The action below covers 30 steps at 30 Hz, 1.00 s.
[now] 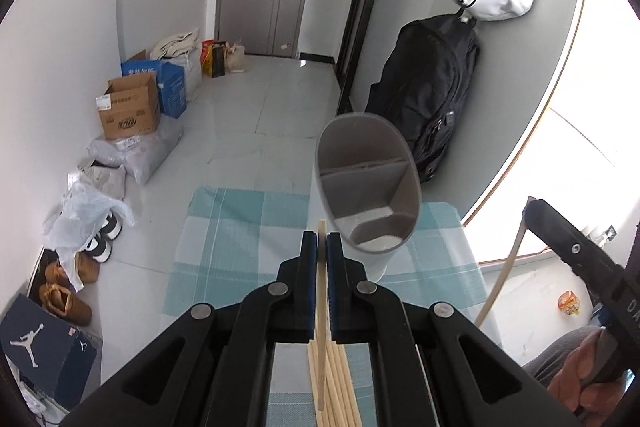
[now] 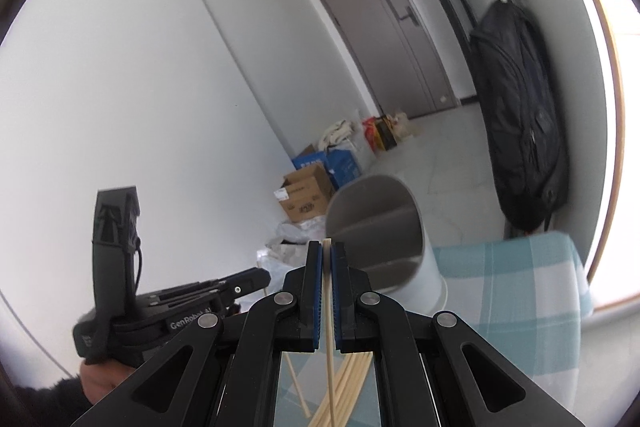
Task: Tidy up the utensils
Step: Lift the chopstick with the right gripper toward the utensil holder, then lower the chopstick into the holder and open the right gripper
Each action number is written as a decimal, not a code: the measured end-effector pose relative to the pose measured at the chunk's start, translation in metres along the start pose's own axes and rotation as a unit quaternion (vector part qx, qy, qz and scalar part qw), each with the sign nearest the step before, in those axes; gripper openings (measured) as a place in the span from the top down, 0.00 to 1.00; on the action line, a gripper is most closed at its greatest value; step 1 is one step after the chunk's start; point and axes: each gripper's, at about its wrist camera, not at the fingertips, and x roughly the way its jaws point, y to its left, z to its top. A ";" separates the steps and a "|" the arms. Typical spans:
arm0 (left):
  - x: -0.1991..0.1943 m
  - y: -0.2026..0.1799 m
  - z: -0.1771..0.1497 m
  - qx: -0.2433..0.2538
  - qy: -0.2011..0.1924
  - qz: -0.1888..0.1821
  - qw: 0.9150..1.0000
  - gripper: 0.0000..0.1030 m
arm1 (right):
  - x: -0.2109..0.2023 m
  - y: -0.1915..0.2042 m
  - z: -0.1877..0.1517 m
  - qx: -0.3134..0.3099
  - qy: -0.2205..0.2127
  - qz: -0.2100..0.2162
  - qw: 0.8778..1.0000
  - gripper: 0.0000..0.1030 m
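Chopsticks: one [image 1: 321, 291] is clamped in left gripper [image 1: 321, 241], another [image 2: 328, 291] in right gripper [image 2: 327, 251], both above loose pile [image 1: 334, 379] on checked cloth [image 1: 240, 227]. Grey divided holder [image 1: 366, 183] stands just ahead. Aim tips w/ care into one compartment, lower straight, then release.

You can read "GenRobot AI" in white letters on the side of the left gripper [image 2: 256, 277], as the right wrist view shows it. On the dark blue shoebox [image 1: 44, 351] at lower left you see the white Jumpman figure of the Jordan brand. The right gripper [image 1: 536, 211] carries white letters at the frame edge, cut off. Print on the brown carton [image 1: 128, 111] and the blue box [image 1: 168, 83] is too small to read.
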 end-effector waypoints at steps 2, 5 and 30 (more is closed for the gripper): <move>-0.006 -0.002 0.005 0.002 -0.004 -0.003 1.000 0.99 | 0.001 0.002 0.006 -0.007 -0.006 0.000 1.000 0.96; -0.014 -0.004 0.016 -0.001 -0.003 -0.011 1.000 0.99 | 0.004 0.003 0.019 -0.011 -0.011 0.001 1.000 0.96; 0.001 0.015 0.133 -0.062 -0.136 -0.012 0.989 0.99 | 0.096 0.000 0.164 -0.093 -0.090 0.013 0.991 0.96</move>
